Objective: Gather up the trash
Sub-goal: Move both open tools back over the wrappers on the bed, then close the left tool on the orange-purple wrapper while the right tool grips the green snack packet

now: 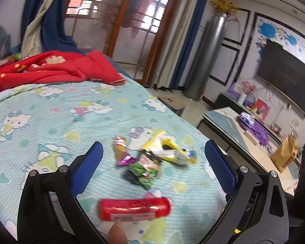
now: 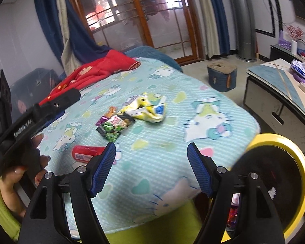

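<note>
While both claws, left gripper [image 1: 153,167] and right gripper [image 2: 151,167], stood open and empty, we aimed them toward wrappers [image 1: 150,158] beyond the red bottle [image 1: 134,207], leaving the yellow-rimmed bin [image 2: 274,174] beside it for drop-off.

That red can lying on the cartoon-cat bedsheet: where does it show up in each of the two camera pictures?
Left wrist view: the red can lies low in the middle, between the open gripper fingers, nearer than the wrappers.
Right wrist view: the red can lies at lower left, partly hidden behind the left-hand blue finger.
Shared landmark: the green wrapper lies just beyond the can in both.
</note>
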### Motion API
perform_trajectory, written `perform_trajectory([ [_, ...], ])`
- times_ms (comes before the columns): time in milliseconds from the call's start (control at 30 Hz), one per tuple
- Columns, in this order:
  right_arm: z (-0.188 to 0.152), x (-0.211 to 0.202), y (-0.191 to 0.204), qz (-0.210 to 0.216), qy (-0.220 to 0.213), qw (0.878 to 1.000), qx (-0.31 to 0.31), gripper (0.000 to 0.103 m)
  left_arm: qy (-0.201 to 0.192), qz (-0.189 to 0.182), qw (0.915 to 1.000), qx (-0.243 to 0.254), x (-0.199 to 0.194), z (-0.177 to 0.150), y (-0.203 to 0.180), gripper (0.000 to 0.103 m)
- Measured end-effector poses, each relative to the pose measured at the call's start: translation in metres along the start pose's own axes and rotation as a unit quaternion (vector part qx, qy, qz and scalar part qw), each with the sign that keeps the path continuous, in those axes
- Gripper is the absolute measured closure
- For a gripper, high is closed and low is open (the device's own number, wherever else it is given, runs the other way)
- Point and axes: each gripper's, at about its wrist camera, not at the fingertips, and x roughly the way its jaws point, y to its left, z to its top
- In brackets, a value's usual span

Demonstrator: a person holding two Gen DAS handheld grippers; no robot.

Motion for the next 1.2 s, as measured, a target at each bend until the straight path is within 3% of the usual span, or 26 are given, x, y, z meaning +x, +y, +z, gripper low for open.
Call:
perform_trajectory([
  [267,0.014,0.043,0.028,0.024,0.03,0.999,-0.021,0.033,0.021,0.024,0.9985,-0.044,0.006,0.013,0.047,0.011],
  [533,0.024,0.096,0.038,0.045,0.077,0.996,0.0,0.033,0.05,0.001,0.9955,-0.081,0.019,0.014,0.073,0.014],
  [633,0.027,0.111,0.038,0.044,0.092,0.995,0.002,0.039,0.064,-0.012,0.9938,-0.09,0.029,0.013,0.074,0.019],
  [767,0.027,0.129,0.034,0.058,0.11,0.992,0.029,0.041,0.09,-0.033,0.9884,-0.118,0.044,0.009,0.079,0.024],
  [933,0.028,0.136,0.037,0.054,0.103,0.993,0.021,0.045,0.12,-0.055,0.9796,-0.151,0.064,0.004,0.083,0.036],
  [1200,0.024,0.138,0.035,0.04,0.085,0.996,0.012,0.068,0.163,-0.077,0.9631,-0.2,0.089,-0.009,0.088,0.046],
])
